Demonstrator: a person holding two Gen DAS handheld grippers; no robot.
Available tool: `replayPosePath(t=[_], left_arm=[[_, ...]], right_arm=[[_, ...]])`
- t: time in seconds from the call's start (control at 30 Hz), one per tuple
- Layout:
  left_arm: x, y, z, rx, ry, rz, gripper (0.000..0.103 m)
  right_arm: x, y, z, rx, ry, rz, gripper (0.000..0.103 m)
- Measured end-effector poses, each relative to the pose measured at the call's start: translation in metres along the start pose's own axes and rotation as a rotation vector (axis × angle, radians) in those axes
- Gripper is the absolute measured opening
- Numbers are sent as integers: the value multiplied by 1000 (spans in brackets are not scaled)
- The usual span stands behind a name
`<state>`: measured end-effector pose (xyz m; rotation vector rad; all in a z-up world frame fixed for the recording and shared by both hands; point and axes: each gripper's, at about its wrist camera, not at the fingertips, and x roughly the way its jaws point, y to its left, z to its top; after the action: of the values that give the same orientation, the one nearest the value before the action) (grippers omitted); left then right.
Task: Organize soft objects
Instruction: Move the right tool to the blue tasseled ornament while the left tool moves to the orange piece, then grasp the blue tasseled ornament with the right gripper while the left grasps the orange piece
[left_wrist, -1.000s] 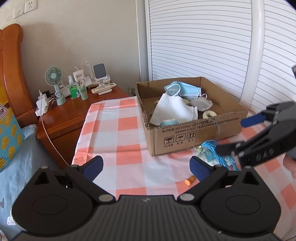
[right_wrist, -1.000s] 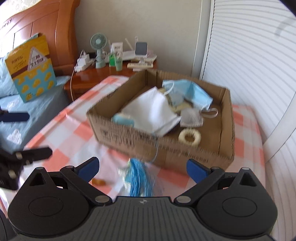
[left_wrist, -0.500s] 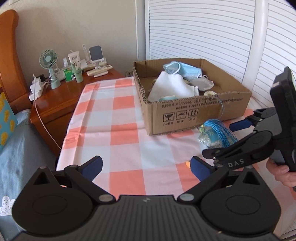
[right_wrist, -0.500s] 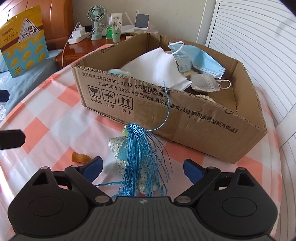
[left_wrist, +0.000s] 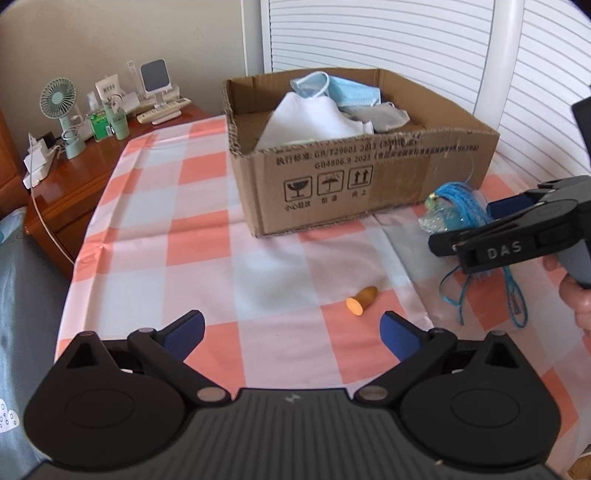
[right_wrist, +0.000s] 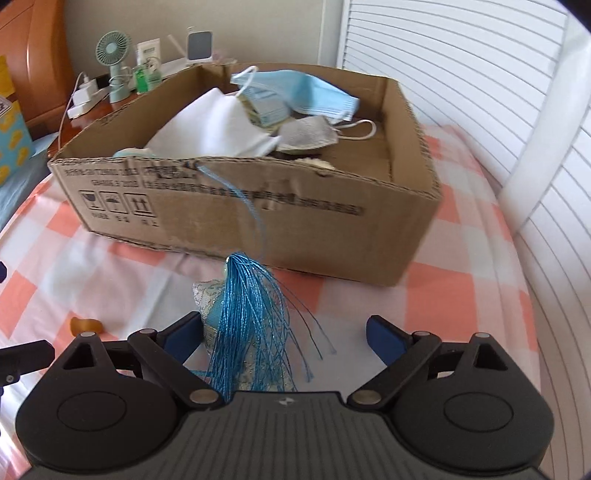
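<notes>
Left wrist view
Left tool (left_wrist: 291, 330): jaws wide apart, nothing between them, above the checked cloth.
Bench (left_wrist: 155, 236): covered with a pink and white checked cloth.
Box (left_wrist: 354, 184): open cardboard box on the bench, holding a white cloth (left_wrist: 314, 120), a blue mask (left_wrist: 351, 90) and a grey mask (left_wrist: 384, 116).
Tassel (left_wrist: 456, 203): blue threads on a pale sachet, lying on the bench just beside the box's near right corner.
Orange piece (left_wrist: 362, 301): small, alone on the cloth, near the left tool's right finger.
Right tool (left_wrist: 476, 229): comes in from the right edge, held in a hand (left_wrist: 576, 299), its fingers on either side of the tassel.
Nightstand (left_wrist: 74, 177): wooden, with a small fan (left_wrist: 61, 107) and bottles.

Right wrist view
Right tool (right_wrist: 284, 334): jaws spread wide, with the tassel between them; the pads do not press on it.
Tassel (right_wrist: 251, 314): on the bench in front of the box, nearer the left finger; one thread loops up to the box's front rim.
Box (right_wrist: 295, 214): front wall faces the camera, with the white cloth (right_wrist: 214, 125) and blue mask (right_wrist: 310, 92) inside.
Orange piece (right_wrist: 86, 325): on the cloth at lower left.
</notes>
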<state>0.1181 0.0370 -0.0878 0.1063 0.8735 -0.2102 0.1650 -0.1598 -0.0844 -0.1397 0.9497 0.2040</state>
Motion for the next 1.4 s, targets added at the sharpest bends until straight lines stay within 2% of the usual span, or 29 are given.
replayPosePath(t=[0.3, 0.67, 0.77, 0.93, 1.03, 1.3, 1.4], left_arm=[[16, 1, 0, -21, 16, 6, 101], [17, 12, 7, -19, 8, 82, 101], [13, 5, 5, 20, 5, 49, 101], [10, -3, -3, 62, -14, -56, 100], [13, -6, -3, 83, -36, -86, 96], [12, -14, 1, 177, -88, -204, 50], [11, -15, 2, 201, -90, -226, 41]], right_arm=[[-3, -3, -6, 6, -15, -8, 97], [-3, -2, -7, 4, -20, -3, 100], [-3, -2, -8, 3, -21, 0, 100], [-3, -2, -8, 1, -21, 4, 101], [-3, -2, -8, 0, -21, 6, 101], [-4, -2, -10, -6, -25, 15, 102], [-3, -3, -10, -6, -25, 14, 102]])
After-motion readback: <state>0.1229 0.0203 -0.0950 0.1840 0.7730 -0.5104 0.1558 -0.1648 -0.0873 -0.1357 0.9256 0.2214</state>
